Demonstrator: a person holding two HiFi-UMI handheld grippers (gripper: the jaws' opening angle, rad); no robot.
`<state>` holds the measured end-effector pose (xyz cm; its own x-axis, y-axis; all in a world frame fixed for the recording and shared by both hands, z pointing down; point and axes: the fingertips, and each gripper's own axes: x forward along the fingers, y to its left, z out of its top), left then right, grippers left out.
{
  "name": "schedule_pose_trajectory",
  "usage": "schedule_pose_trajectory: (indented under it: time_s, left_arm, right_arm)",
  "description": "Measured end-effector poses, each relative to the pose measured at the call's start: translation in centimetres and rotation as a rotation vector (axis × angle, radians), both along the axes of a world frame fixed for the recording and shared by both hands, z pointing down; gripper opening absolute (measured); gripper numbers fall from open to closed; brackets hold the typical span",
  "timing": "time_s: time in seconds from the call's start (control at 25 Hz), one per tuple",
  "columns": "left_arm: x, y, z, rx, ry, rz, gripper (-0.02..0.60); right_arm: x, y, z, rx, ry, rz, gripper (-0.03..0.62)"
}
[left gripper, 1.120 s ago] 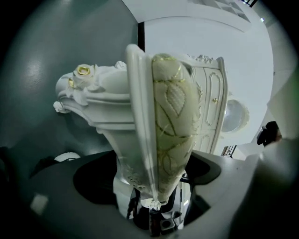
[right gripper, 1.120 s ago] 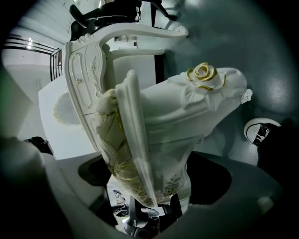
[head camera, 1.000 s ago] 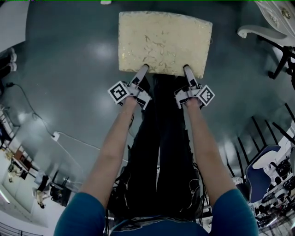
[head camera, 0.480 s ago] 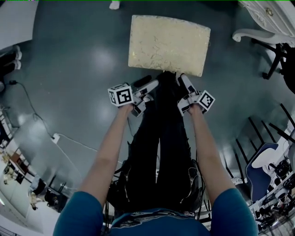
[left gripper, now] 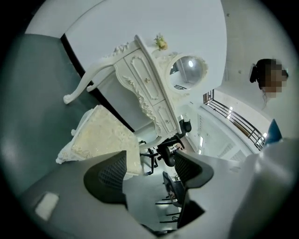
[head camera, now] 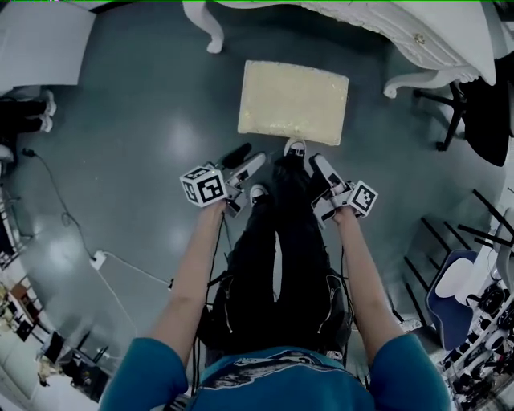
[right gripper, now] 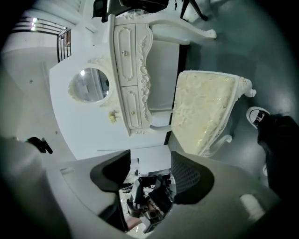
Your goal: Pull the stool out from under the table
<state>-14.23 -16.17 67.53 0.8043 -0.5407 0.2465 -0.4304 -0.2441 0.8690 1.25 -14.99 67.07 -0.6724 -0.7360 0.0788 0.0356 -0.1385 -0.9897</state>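
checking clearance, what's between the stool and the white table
Only bare grey floor, seen in the head view: the stool stands clear of the table.

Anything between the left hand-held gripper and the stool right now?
Nothing visible: only bare floor separates the left hand-held gripper from the stool. The person's shoe stands at the stool's near edge, off to the right.

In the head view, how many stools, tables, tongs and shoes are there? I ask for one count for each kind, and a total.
Stool: 1
Table: 1
Tongs: 2 (left tongs empty; right tongs closing, nothing between them)
Shoes: 2
Total: 6
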Motion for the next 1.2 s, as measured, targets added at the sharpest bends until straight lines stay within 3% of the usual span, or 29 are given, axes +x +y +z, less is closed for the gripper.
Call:
schedule_pose_trajectory:
  time_s: [0.2,0.56,0.64,0.8,0.88,1.2]
  left_arm:
    - [-1.5,1.7,-6.8,0.151,-0.067,-0.019,0.319]
    - [-3.0,6.7,-20.0,0.279,-0.041,-0.072,0.319]
    - [-3.3,7.9,-21.8,0.308,-0.068,-0.063,0.313]
    - [-3.2,9.6,-24.5,0.355,-0.146,-0.029,0.295]
    - [-2.7,10.3,-24.9,0.384,-0.172,0.002,0.290]
    - [0.1,12.2,-26.0,0.453,-0.337,0.154,0.264]
  right_arm:
    - [-1.9,1.6,-7.4,0.054,0.001,-0.041,0.232]
    - [-6.3,5.1,-22.4,0.226,0.017,-0.140,0.204]
    - [-6.9,6.1,-25.0,0.276,0.077,-0.173,0.204]
    - [-7.4,8.2,-27.2,0.389,0.370,-0.310,0.204]
    - [-6.6,8.8,-28.1,0.435,0.465,-0.325,0.204]
    - [-3.0,10.1,-30.9,0.482,0.495,-0.218,0.201]
